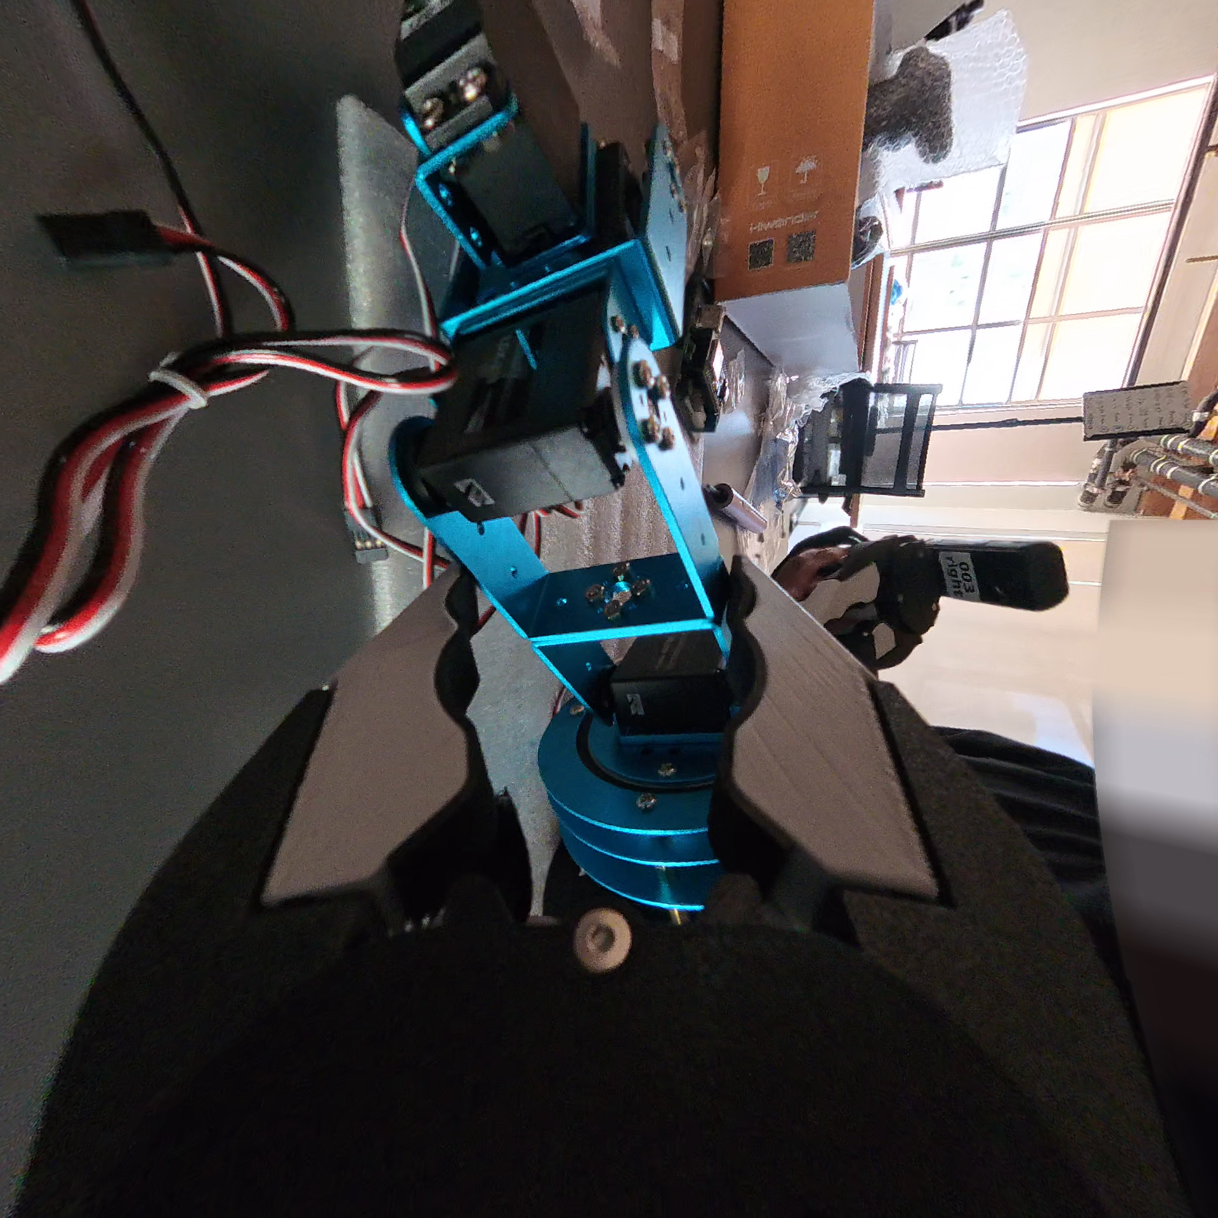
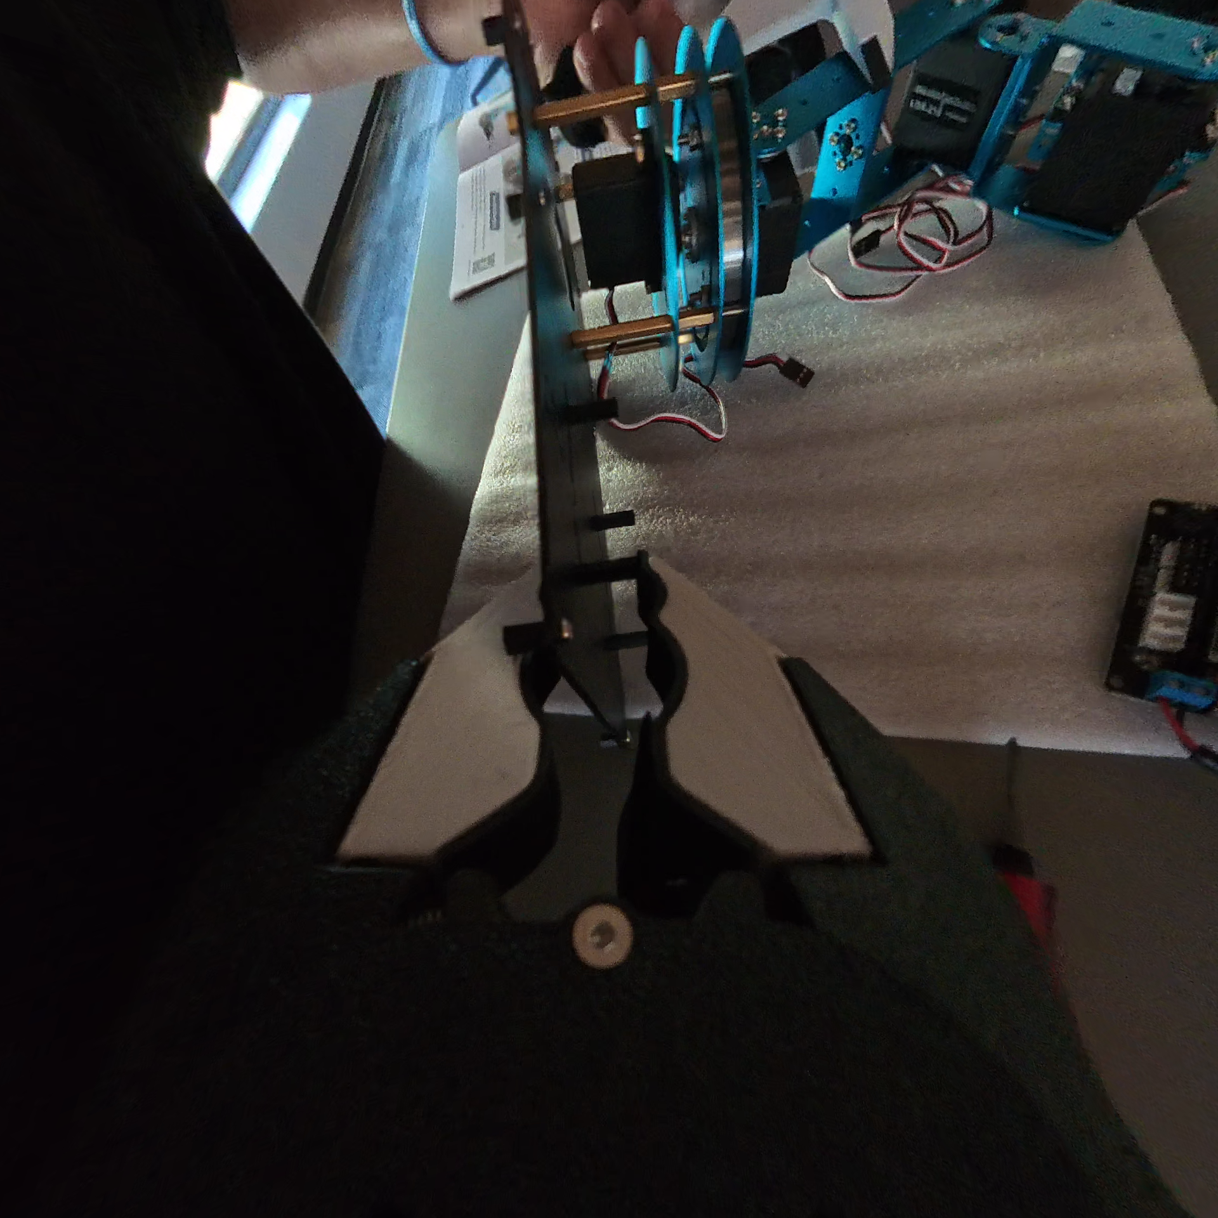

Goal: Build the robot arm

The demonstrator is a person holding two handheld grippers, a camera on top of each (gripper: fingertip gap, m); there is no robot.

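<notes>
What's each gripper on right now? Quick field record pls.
left gripper: shut on the blue arm kit, fingers either side of its lower bracket above the round base
right gripper: shut on the black base plate, held edge-on
nearby: servo wires, cardboard box, circuit board, foam sheet, booklet

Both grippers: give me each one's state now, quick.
Left gripper: shut on the blue metal servo arm, near its round base.
Right gripper: shut on the thin black base plate, seen edge-on.
</notes>
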